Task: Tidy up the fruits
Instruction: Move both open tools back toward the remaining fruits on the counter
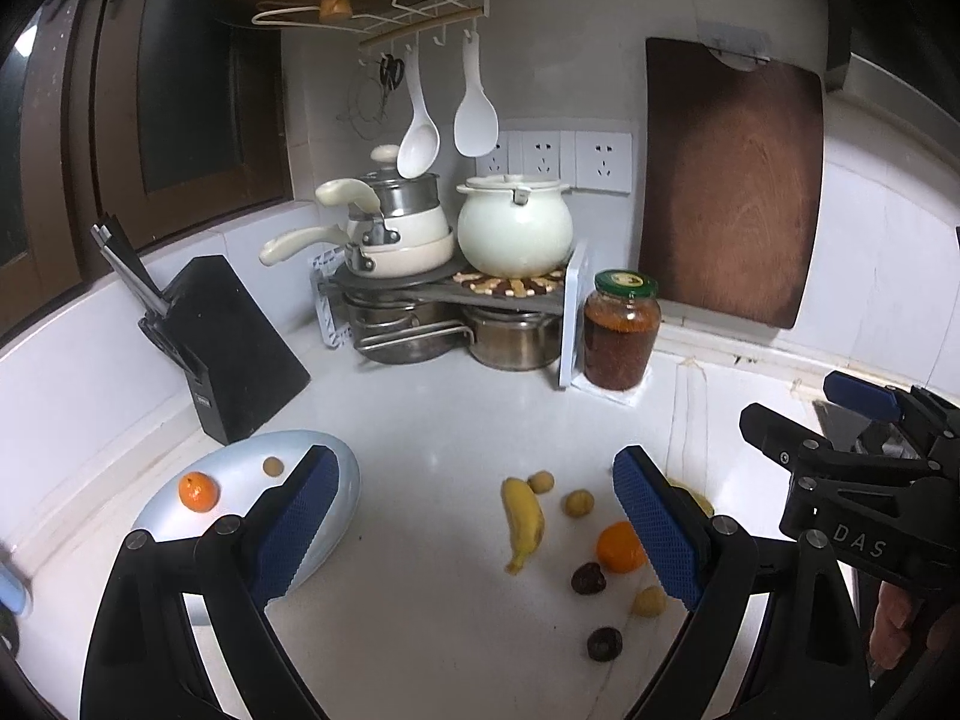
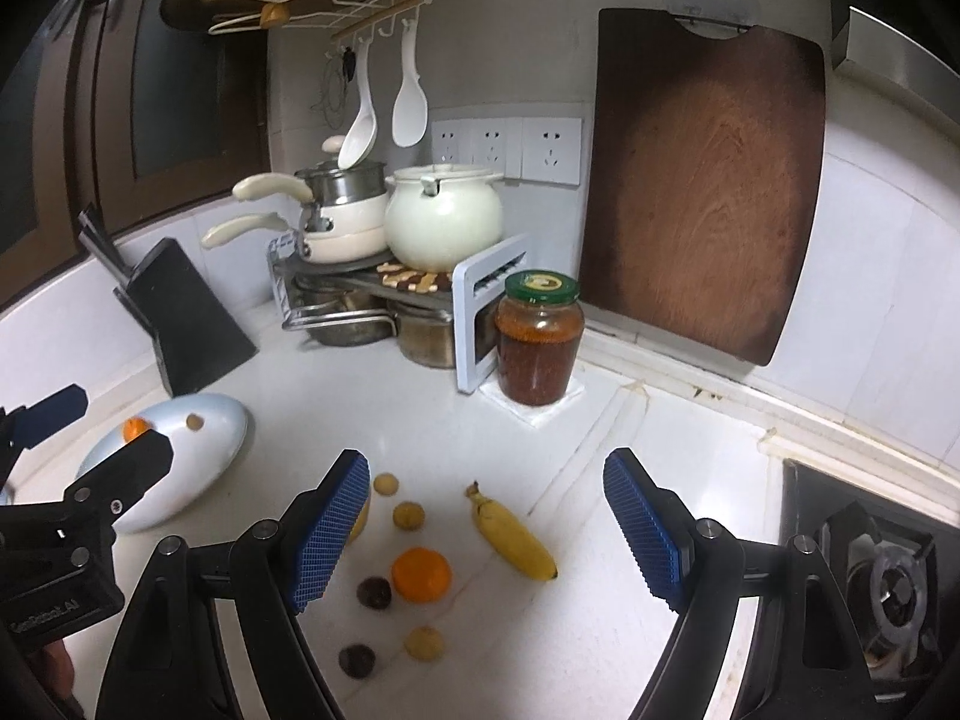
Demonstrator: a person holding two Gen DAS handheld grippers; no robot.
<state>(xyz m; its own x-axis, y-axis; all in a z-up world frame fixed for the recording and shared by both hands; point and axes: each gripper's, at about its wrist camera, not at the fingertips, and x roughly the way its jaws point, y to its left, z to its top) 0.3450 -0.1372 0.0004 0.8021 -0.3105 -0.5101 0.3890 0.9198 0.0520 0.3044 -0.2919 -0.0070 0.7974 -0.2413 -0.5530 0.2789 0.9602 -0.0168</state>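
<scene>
Your left claw [image 1: 474, 531] gaping and empty over the worktop [image 1: 432, 432], your right claw [image 2: 486, 531] likewise, loose fruit near them (banana [image 2: 513, 540], orange [image 2: 421, 574]), tangerine [image 1: 198, 492] on the far-left plate [image 1: 300, 450]

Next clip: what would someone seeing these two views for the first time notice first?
Fruit scattered on the white counter: a banana, an orange and small brown and dark fruits around them. To the left lies an oval plate already holding a second orange and one small fruit. Both grippers, left and right, hang open over the pile, holding nothing.
</scene>
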